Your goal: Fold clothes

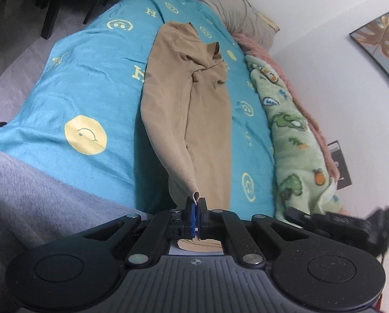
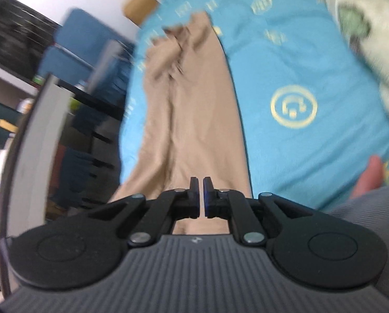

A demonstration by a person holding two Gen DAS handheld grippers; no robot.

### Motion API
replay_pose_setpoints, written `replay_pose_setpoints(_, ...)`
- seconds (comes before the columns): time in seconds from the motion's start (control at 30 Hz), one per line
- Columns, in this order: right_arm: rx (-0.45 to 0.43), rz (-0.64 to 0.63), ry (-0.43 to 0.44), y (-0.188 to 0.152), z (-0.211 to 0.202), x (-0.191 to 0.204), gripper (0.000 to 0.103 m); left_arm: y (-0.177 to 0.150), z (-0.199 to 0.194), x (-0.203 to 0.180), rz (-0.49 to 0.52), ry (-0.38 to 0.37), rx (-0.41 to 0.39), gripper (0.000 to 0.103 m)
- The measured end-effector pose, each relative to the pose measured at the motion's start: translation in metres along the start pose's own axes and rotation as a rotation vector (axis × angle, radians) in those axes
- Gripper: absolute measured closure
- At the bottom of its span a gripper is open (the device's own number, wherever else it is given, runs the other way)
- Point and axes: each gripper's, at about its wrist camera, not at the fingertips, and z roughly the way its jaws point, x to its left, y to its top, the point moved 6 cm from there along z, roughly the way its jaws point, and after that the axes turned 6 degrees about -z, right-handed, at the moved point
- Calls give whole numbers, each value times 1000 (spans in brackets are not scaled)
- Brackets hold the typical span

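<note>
Tan trousers (image 1: 194, 109) lie lengthwise on a bed covered by a blue sheet (image 1: 84, 83) with yellow smiley prints. My left gripper (image 1: 196, 203) is shut on the hem of one trouser leg and lifts it off the bed. In the right wrist view the trousers (image 2: 194, 120) run away from me along the blue sheet (image 2: 299, 78). My right gripper (image 2: 201, 182) hovers over the near end of the trousers, jaws nearly together with a thin gap and nothing visible between them. That view is blurred.
A green cartoon-print blanket (image 1: 291, 130) and a pink fuzzy blanket (image 1: 259, 49) lie along the wall side of the bed. A beige pillow (image 1: 241, 13) is at the far end. The other gripper (image 1: 351, 224) shows at the right. Dark furniture (image 2: 24, 91) stands beside the bed.
</note>
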Motion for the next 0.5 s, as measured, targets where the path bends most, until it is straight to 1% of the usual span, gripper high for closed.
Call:
replay_pose_setpoints(0.03,37,16,-21,-1,14,-1,89,0,1,1,1,8,6,102)
replay_pose_setpoints(0.07,72,31,-43,-1,27,-3,67,0,3,2,4,17,13,102)
replay_pose_setpoints(0.1,90,44,-64,-2,38,-5,36,0,4,3,9,30,19,102)
replay_pose_setpoints(0.13,99,63,-83,-2,46,-7,26,0,6,4,15,44,26,102)
replay_pose_setpoints(0.17,107,82,-89,-4,52,-9,21,-1,9,6,21,58,31,102)
replay_pose_setpoints(0.2,117,103,-93,-5,58,-11,24,-1,11,8,25,68,36,102)
replay_pose_setpoints(0.27,159,157,-105,-11,71,-20,24,-2,14,11,28,77,47,102)
replay_pose_setpoints(0.3,193,162,-131,-15,78,-23,22,-2,15,12,28,79,53,102)
replay_pose_setpoints(0.33,216,164,-137,-17,82,-25,22,-2,16,14,27,80,59,102)
replay_pose_setpoints(0.37,237,167,-141,-19,85,-26,24,-1,17,15,25,83,65,102)
replay_pose_setpoints(0.47,262,189,-129,-22,88,-29,24,-1,19,16,33,86,104,101)
replay_pose_setpoints(0.5,270,187,-142,-24,88,-30,24,0,20,17,33,87,119,97)
